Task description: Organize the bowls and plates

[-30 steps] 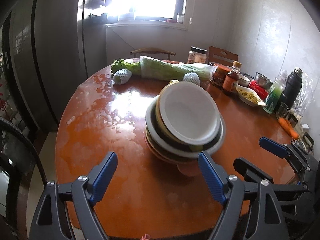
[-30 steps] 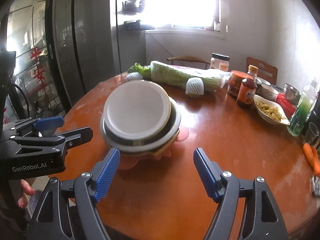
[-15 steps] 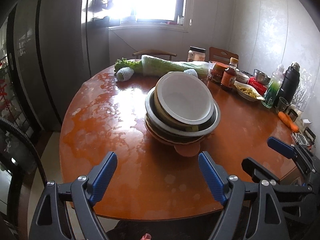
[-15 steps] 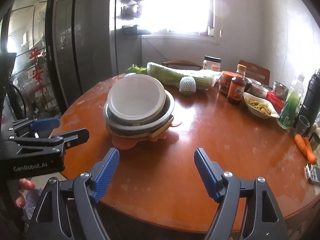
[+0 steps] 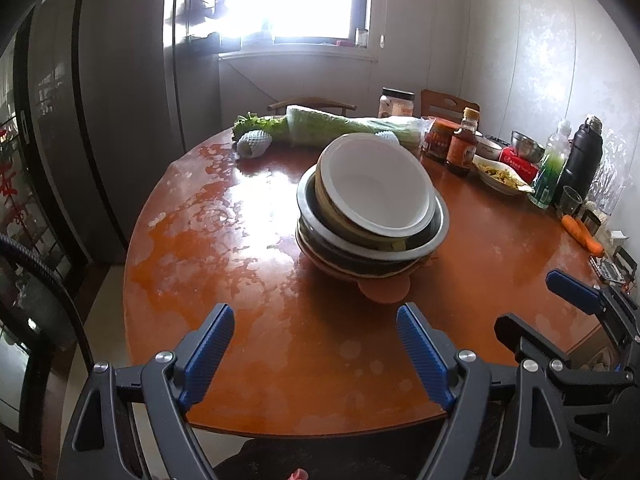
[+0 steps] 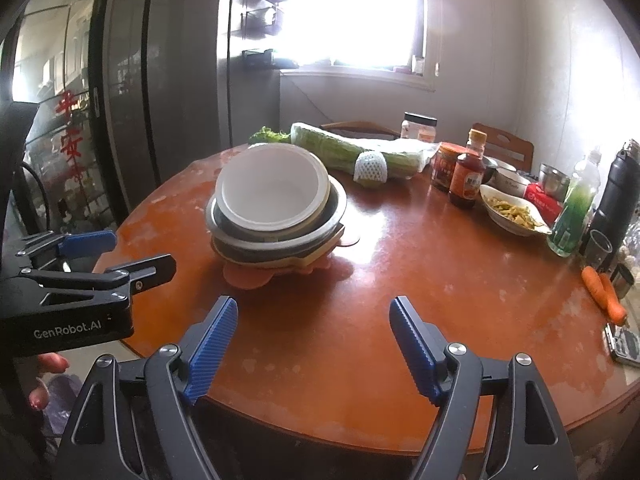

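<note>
**Stack of bowls on a round table, both grippers empty**

A round orange-brown table point(image 5: 248, 264) with a glossy, blotchy top fills the room's middle. The stack point(image 5: 372, 208) of bowls and plates sits near its centre, at 12 o'clock from the left gripper point(image 5: 316, 352) and at 11 o'clock from the right gripper point(image 6: 312, 344). A white bowl point(image 6: 272, 192) lies on top, tilted, over a metal bowl and darker dishes, with a pink plate point(image 5: 384, 294) at the bottom.

Both grippers hang over the near edge with jaws spread wide and nothing between the blue pads; neither touches the stack.

Along the far rim lie a wrapped cabbage point(image 5: 340, 130), lettuce point(image 5: 256, 124) and a foam-netted fruit point(image 5: 254, 144). At 2 o'clock in the left view stand a jar point(image 5: 396, 104), a sauce bottle point(image 5: 464, 148), a dish of food point(image 5: 502, 176), a green bottle point(image 5: 550, 176), a black flask point(image 5: 582, 160) and carrots point(image 5: 582, 234).

A bright window point(image 5: 296, 0) glares behind the table, washing out detail. A dark fridge point(image 6: 176, 80) stands at 10 o'clock in the right view. Two wooden chairs point(image 5: 450, 104) sit at the far side. The walls are pale grey.
</note>
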The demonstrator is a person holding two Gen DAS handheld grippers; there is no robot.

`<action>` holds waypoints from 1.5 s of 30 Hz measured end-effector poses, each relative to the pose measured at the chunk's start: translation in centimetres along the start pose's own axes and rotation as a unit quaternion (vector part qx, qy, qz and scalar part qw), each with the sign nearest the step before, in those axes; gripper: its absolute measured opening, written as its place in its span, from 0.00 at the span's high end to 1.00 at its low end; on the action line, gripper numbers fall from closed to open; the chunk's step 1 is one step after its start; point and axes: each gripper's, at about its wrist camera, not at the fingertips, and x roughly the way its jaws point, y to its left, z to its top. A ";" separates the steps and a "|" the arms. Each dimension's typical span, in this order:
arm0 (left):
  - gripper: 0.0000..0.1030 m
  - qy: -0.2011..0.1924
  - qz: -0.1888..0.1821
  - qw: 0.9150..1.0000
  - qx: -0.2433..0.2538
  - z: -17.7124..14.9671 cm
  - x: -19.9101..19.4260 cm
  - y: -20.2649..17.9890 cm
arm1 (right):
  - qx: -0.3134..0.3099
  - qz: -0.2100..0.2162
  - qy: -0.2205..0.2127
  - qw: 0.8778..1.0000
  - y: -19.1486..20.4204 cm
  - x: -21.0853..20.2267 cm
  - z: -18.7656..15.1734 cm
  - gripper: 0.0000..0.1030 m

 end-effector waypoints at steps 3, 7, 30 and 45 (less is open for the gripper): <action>0.19 -0.002 -0.002 1.000 0.001 -0.1 0.0 -0.1 | 0.003 0.002 0.006 1.000 0.0 0.3 -0.3 0.23; 0.19 -0.002 -0.002 1.000 0.005 -0.2 -0.3 -0.2 | 0.001 -0.001 0.006 1.000 0.2 0.2 -0.4 0.23; 0.19 -0.002 0.006 1.000 0.008 0.0 -0.6 -0.4 | 0.002 0.006 0.011 1.000 0.3 0.3 -0.7 0.23; 0.19 -0.002 0.013 1.000 0.009 -0.1 -0.4 -0.3 | 0.004 0.004 0.014 1.000 0.5 0.3 -0.8 0.23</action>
